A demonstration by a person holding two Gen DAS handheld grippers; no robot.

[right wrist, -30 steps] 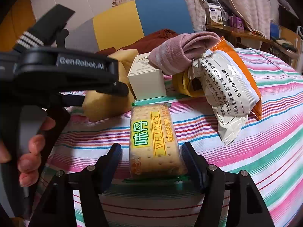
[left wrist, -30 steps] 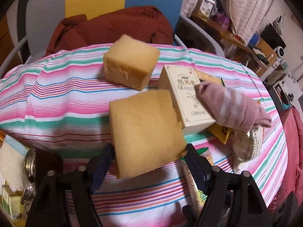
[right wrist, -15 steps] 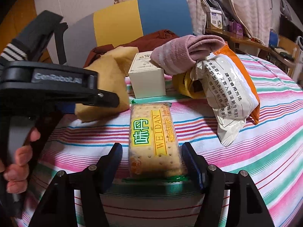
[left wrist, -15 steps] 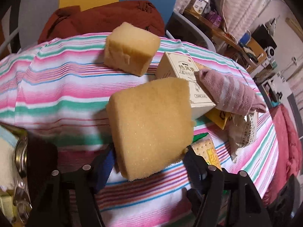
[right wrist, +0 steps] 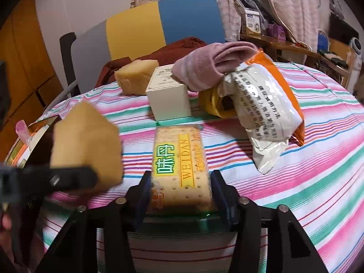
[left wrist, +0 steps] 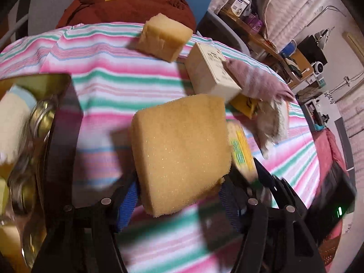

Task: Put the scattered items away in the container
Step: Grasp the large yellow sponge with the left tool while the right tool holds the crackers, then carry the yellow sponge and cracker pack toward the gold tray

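Pinching a yellow sponge (left wrist: 179, 152) between its fingers, the left tool (left wrist: 179, 195) holds it above the striped surface (left wrist: 109, 84), near the dark container (left wrist: 61, 136) at the left. The right tool (right wrist: 180, 195) is pressed on the cracker pack (right wrist: 179, 166), which lies on the surface before the white box (right wrist: 169, 100)

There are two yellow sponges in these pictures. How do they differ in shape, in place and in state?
The held sponge is a broad, flat slab; the far sponge is a chunkier block.
The held sponge is lifted above the striped cloth, gripped in the left claw; the far sponge rests on the cloth near the far edge, untouched.
The held sponge is tilted; the far sponge sits flat.
Both are the same yellow foam.
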